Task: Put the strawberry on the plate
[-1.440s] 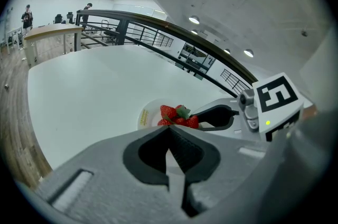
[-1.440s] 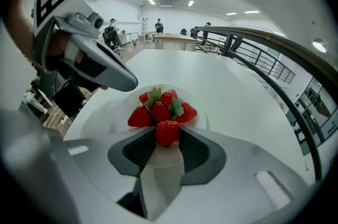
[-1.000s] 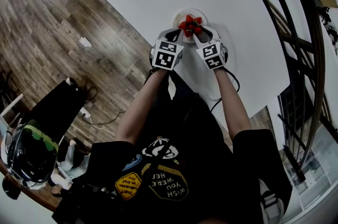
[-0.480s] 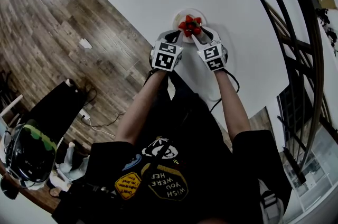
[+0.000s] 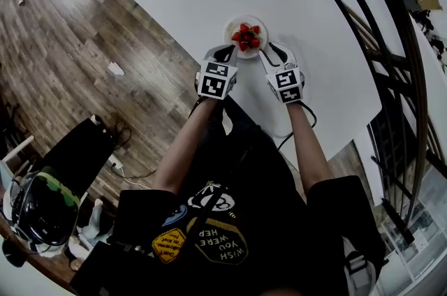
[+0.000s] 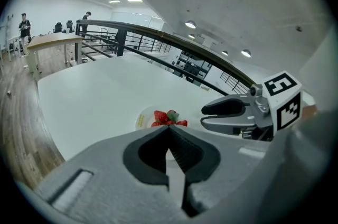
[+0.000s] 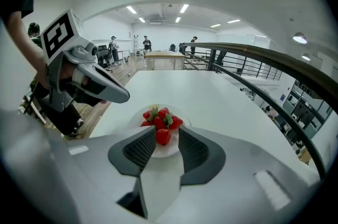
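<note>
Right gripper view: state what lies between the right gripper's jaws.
In that view one strawberry shows in the gap of the right gripper, resting on the white plate; the jaws, having just closed somewhat, stand clear of it.

An open-plan office or lab hall — strip lights (image 7: 184, 8) line the white ceiling at the top of the right gripper view, people (image 7: 147, 43) stand by desks (image 7: 165, 59) at centre, a dark railing (image 7: 253, 51) sweeps right — wood-plank floor (image 5: 63, 36) at the head view's left.
</note>
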`<action>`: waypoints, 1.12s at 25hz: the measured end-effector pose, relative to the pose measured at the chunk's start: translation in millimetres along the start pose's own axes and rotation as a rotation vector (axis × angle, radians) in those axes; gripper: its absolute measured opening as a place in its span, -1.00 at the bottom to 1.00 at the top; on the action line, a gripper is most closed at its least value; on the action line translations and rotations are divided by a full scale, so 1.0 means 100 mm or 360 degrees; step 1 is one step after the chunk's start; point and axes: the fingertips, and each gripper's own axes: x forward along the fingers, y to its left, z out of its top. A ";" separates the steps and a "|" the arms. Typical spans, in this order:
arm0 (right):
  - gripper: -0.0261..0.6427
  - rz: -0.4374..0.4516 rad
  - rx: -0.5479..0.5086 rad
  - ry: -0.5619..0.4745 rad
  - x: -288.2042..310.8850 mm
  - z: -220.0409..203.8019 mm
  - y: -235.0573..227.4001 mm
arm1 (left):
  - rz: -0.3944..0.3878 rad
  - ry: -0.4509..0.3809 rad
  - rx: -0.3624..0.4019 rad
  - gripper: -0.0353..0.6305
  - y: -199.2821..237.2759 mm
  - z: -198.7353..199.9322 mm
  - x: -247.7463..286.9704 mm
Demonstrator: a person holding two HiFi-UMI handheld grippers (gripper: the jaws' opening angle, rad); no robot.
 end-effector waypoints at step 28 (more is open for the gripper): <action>-0.83 -0.0121 0.0213 -0.0621 -1.83 0.66 0.06 | 0.0208 -0.0448 0.0220 -0.88 -0.94 0.55 -1.33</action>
